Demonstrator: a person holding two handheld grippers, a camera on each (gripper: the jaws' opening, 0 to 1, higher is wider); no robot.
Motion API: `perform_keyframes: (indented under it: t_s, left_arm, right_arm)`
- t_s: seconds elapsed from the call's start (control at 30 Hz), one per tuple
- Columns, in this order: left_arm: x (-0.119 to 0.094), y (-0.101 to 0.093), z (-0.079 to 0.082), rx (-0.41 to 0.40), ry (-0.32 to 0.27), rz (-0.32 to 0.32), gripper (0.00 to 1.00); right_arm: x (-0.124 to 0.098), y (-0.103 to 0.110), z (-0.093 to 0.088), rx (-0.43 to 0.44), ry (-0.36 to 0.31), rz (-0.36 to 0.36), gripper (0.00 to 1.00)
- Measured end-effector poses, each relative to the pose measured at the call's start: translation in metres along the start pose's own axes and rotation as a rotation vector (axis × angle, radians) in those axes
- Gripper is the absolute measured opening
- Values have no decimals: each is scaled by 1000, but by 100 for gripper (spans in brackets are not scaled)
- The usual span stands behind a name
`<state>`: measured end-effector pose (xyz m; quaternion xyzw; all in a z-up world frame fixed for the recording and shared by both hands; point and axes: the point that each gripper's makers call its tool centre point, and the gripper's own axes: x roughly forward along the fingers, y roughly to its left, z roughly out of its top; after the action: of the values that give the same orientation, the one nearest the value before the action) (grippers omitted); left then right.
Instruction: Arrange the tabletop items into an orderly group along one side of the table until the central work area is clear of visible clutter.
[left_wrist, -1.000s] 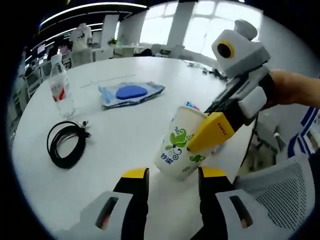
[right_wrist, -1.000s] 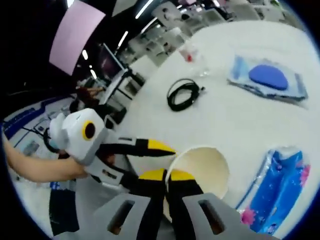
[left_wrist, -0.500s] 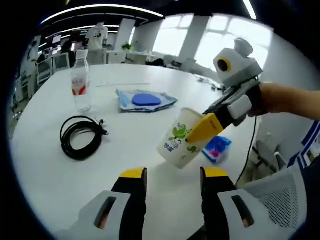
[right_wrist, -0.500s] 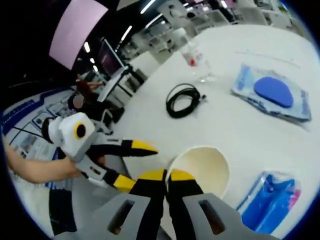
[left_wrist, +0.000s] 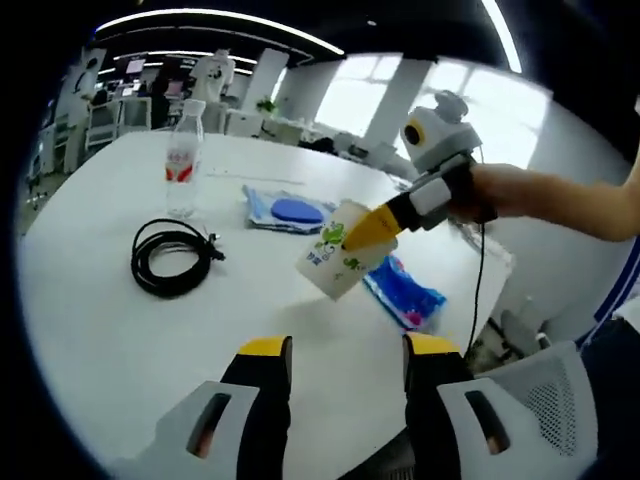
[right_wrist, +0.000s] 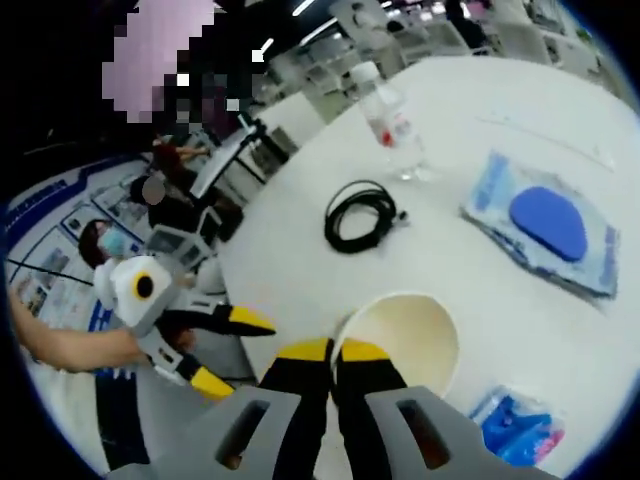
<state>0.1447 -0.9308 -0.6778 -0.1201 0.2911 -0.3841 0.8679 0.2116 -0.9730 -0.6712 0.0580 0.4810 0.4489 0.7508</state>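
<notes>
A white paper cup (left_wrist: 332, 264) with a green print hangs tilted above the white table (left_wrist: 90, 330). My right gripper (left_wrist: 370, 231) reaches in from the right and is shut on its rim. In the right gripper view, the jaws of the right gripper (right_wrist: 335, 352) pinch the cup (right_wrist: 405, 338) wall, one inside and one outside. My left gripper (left_wrist: 348, 350) stands open and holds nothing, a good way short of the cup. That left gripper (right_wrist: 228, 350) hangs off the table's edge, its jaws apart.
On the table lie a coiled black cable (left_wrist: 170, 259), a clear water bottle (left_wrist: 182, 160) with a red label, a blue pouch (left_wrist: 287, 210) with a blue disc, and a blue tissue pack (left_wrist: 405, 292). A mesh chair (left_wrist: 530, 400) stands at lower right.
The right gripper has carried the cup up and away from the left gripper. The left gripper has drawn back from the cup and stayed open.
</notes>
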Motion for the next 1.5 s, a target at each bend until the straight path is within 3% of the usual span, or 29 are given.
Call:
perform_keyframes:
  t_s: [0.1, 0.3, 0.37, 0.5, 0.6, 0.77, 0.97, 1.1, 1.2, 1.37, 1.5]
  left_arm:
    - [-6, -3, 2, -35, -35, -17, 44]
    - [-18, -3, -2, -55, -43, -16, 44]
    - [-21, -4, 10, -63, -102, -24, 44]
    - [-29, -5, 17, -88, -138, -26, 44]
    - [-38, -9, 23, -154, -193, -37, 44]
    - [-42, -10, 29, -170, -231, -58, 42]
    - [-39, -14, 29, -184, -234, -90, 41]
    - [-36, -10, 27, -212, -230, -89, 41]
    - [-39, -7, 30, -227, -250, -85, 41]
    - [-42, 2, 33, -261, -280, -69, 40]
    - [-45, 8, 35, -282, -303, -49, 40]
  right_arm:
    - [4, -1, 9, -25, 19, -2, 0]
    - [12, -8, 32, -83, 55, -18, 0]
    - [15, -12, 38, -135, 77, -38, 0]
    - [22, -17, 51, -185, 92, -56, 0]
    - [26, -23, 58, -211, 101, -72, 0]
    - [33, -30, 62, -277, 139, -97, 0]
    - [37, -35, 74, -354, 148, -111, 0]
    - [39, -54, 89, -501, 181, -160, 0]
    - [42, -62, 98, -482, 183, -165, 0]
    - [50, -72, 113, -556, 206, -183, 0]
    - [58, -76, 123, -555, 211, -189, 0]
